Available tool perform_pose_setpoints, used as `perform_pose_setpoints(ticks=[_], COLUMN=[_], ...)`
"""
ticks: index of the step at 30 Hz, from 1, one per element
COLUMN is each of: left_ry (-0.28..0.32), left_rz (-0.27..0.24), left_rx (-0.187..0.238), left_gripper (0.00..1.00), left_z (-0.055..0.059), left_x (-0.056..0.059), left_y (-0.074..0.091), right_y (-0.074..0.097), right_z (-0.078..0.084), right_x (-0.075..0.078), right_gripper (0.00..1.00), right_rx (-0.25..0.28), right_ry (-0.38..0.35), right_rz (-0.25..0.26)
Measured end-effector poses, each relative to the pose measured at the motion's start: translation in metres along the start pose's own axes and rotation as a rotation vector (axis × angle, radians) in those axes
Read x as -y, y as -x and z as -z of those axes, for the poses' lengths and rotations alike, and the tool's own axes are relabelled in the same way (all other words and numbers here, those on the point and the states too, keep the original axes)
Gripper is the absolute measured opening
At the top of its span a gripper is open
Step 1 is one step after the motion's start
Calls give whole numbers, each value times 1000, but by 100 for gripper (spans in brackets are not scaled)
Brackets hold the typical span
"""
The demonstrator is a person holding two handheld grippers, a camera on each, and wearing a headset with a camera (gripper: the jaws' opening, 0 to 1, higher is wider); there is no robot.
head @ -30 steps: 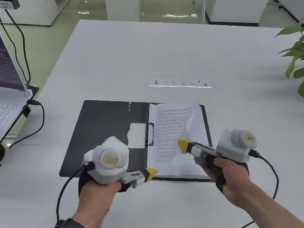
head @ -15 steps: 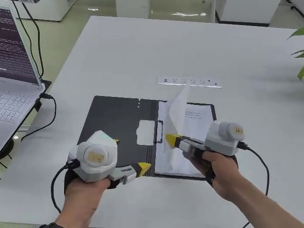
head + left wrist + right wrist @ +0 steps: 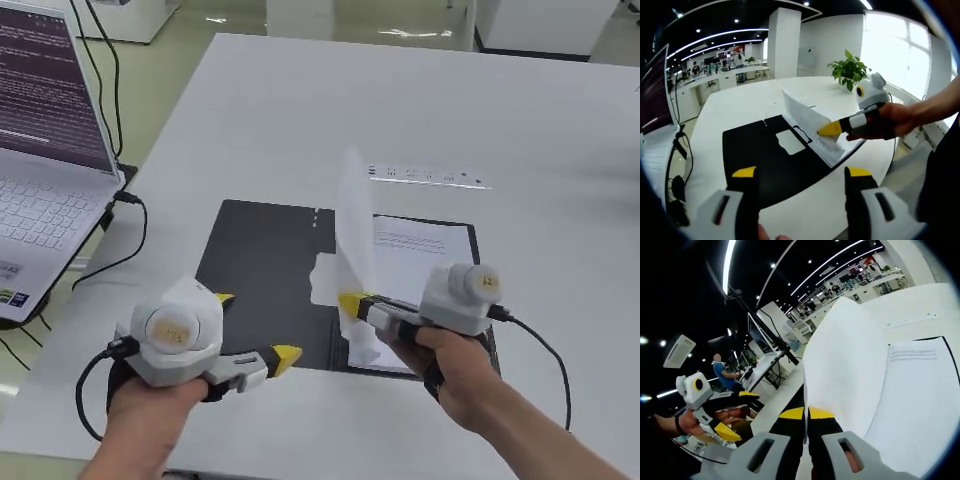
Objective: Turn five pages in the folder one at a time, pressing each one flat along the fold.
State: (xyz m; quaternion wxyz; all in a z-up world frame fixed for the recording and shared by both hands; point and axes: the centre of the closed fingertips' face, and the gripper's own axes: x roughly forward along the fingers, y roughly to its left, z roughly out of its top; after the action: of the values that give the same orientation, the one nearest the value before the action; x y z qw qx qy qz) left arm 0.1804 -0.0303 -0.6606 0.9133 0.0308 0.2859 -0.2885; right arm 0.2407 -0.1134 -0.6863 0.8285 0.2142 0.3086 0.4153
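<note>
A black folder [image 3: 265,265] lies open on the white table, with a stack of printed pages [image 3: 425,255] on its right half. One page [image 3: 352,235] stands upright over the fold, and my right gripper [image 3: 350,304] is shut on its lower edge. In the right gripper view the page [image 3: 840,370] rises from between the closed yellow tips [image 3: 806,413]. My left gripper [image 3: 250,335] hovers open over the folder's near left corner, holding nothing; its own view shows the folder [image 3: 765,155] and the raised page [image 3: 807,122] ahead of its spread fingers.
An open laptop [image 3: 45,150] with cables sits at the table's left edge. A white power strip [image 3: 425,178] lies beyond the folder. The far table surface [image 3: 400,90] is bare. People sit at desks in the background of the right gripper view.
My right gripper has lifted the page from lying curled on the right stack to standing upright over the fold, moving leftward. The head camera has shifted, bringing the laptop into view.
</note>
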Motion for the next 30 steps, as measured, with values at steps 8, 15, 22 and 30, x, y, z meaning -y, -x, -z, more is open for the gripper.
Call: perform_pose_setpoints(ticks=[8, 15, 22, 30], left_ry=[23, 45, 80, 105], left_rz=[-14, -35, -48, -49], left_rx=[-3, -2, 13, 26], left_gripper=[69, 69, 69, 69], left_z=[9, 15, 18, 22], left_x=[-8, -19, -30, -35], left_y=[14, 25, 33, 35], right_y=[-22, -39, -59, -78], right_z=[16, 26, 35, 47], right_x=[-6, -10, -12, -10], right_gripper=[0, 0, 0, 0], right_rx=[-49, -65, -91, -129], right_ry=[-16, -51, -91, -108], right_rz=[3, 2, 9, 26])
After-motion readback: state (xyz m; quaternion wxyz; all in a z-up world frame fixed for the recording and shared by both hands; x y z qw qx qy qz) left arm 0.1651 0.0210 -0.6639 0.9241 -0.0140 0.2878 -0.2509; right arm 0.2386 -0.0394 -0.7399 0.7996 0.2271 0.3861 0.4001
